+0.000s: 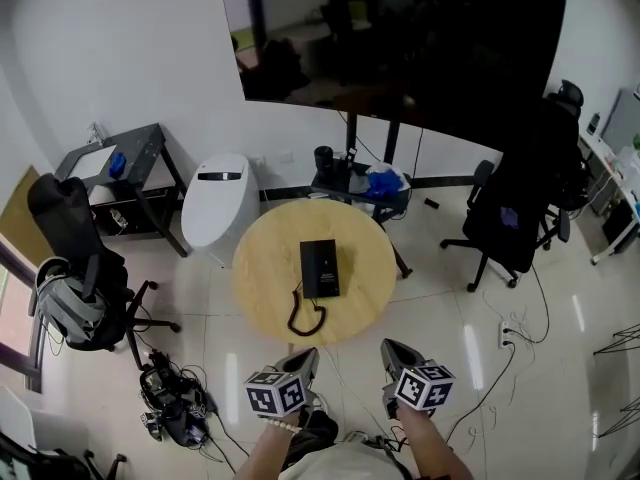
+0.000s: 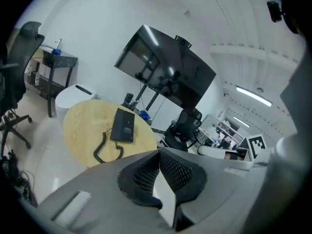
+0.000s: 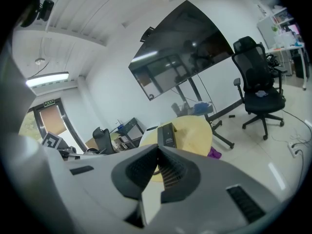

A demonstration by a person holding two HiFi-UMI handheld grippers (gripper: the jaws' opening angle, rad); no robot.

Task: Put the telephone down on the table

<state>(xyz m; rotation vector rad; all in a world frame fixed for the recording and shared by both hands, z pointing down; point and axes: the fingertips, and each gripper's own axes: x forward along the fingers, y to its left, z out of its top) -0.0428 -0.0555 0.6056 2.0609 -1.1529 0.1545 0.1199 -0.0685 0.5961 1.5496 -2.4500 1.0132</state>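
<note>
Black office chair (image 1: 515, 208) near wooden table (image 1: 262, 268)

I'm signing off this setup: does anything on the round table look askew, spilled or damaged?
Nothing stands out. The telephone lies flat near the middle of the round table. Its coiled cord loops loosely toward the near edge and appears to stay on the tabletop. No spill or damage shows.

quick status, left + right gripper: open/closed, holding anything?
left gripper: closed, holding nothing.
right gripper: closed, holding nothing.
telephone: on the round table, in neither gripper.
</note>
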